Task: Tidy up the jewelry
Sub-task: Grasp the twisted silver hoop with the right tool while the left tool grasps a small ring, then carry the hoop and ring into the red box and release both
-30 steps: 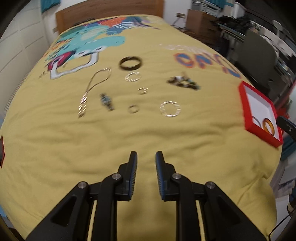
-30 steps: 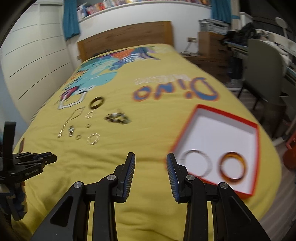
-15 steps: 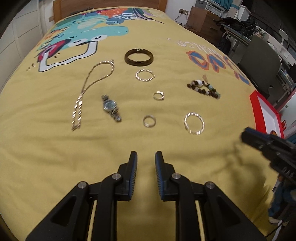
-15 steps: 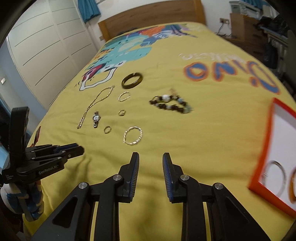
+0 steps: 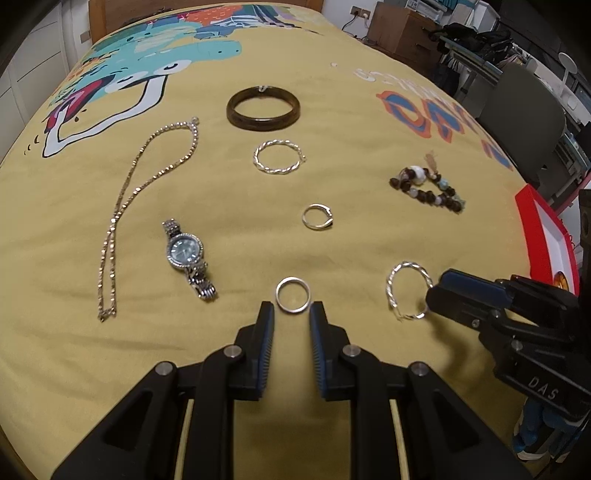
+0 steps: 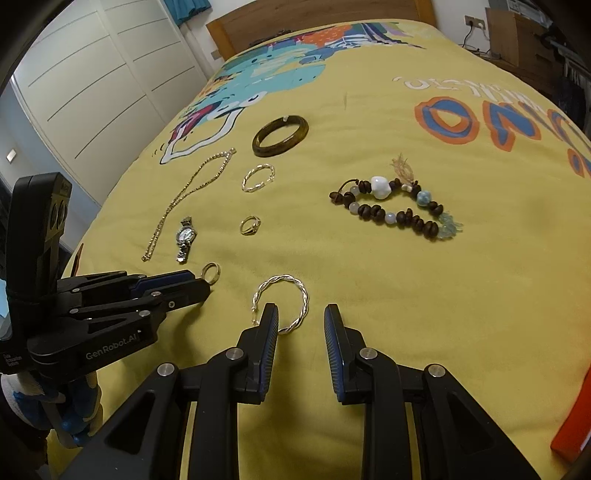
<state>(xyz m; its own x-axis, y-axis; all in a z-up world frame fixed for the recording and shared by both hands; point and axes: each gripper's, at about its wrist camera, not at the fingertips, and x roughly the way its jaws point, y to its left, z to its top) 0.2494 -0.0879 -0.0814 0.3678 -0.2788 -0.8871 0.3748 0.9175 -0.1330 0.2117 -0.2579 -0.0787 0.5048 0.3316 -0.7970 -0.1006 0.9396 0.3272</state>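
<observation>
Jewelry lies spread on a yellow bedspread. My left gripper (image 5: 291,314) is open, its tips just short of a plain silver ring (image 5: 292,295). My right gripper (image 6: 301,319) is open, its left finger over the near edge of a twisted silver bangle (image 6: 291,291), also seen in the left wrist view (image 5: 406,290). Further off lie a small ring (image 5: 317,217), a second twisted bangle (image 5: 277,157), a dark wooden bangle (image 5: 263,108), a watch (image 5: 187,255), a chain necklace (image 5: 147,184) and a beaded bracelet (image 6: 397,206).
A red-rimmed white box (image 5: 543,236) sits at the bed's right edge, with an amber bangle partly showing. A wooden headboard (image 6: 314,22), white wardrobe doors (image 6: 92,85), a chair (image 5: 524,99) and cluttered furniture surround the bed.
Both grippers have moved forward and down toward the jewelry. The left now reaches the plain ring, the right the near twisted bangle. The right jaws have widened.
</observation>
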